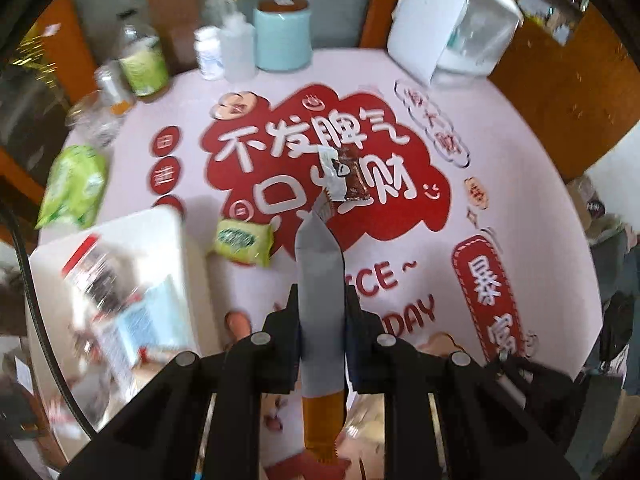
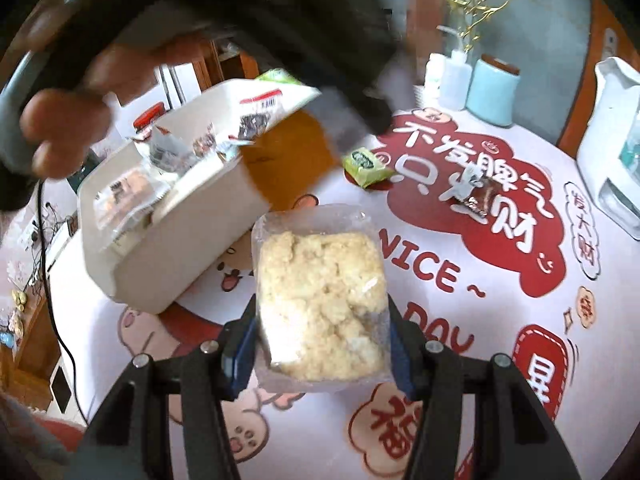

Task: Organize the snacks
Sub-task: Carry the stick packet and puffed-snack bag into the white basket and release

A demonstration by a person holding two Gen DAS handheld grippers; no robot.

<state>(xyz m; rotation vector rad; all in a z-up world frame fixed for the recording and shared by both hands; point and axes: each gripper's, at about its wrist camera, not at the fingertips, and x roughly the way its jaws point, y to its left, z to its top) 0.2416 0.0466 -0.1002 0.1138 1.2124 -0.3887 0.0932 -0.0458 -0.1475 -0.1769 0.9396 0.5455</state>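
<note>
My left gripper (image 1: 322, 320) is shut on a flat white and orange snack packet (image 1: 322, 276), seen edge-on above the table. From the right wrist view that packet (image 2: 276, 108) hangs over the white storage box (image 2: 192, 236), which holds several wrapped snacks. My right gripper (image 2: 322, 344) is shut on a clear bag of pale rice crackers (image 2: 320, 304) just right of the box. A small green packet (image 1: 243, 242) (image 2: 366, 164) and a brown and silver wrapped snack (image 1: 344, 174) (image 2: 476, 196) lie on the pink and red tablecloth. The box (image 1: 176, 240) sits at left in the left wrist view.
At the table's far edge stand a light blue canister (image 1: 283, 36) (image 2: 494, 90), white and clear bottles (image 1: 224, 50), a green-labelled bottle (image 1: 142, 58) and a white water dispenser (image 1: 452, 24) (image 2: 608, 140). A green tissue pack (image 1: 74, 188) lies at the left edge.
</note>
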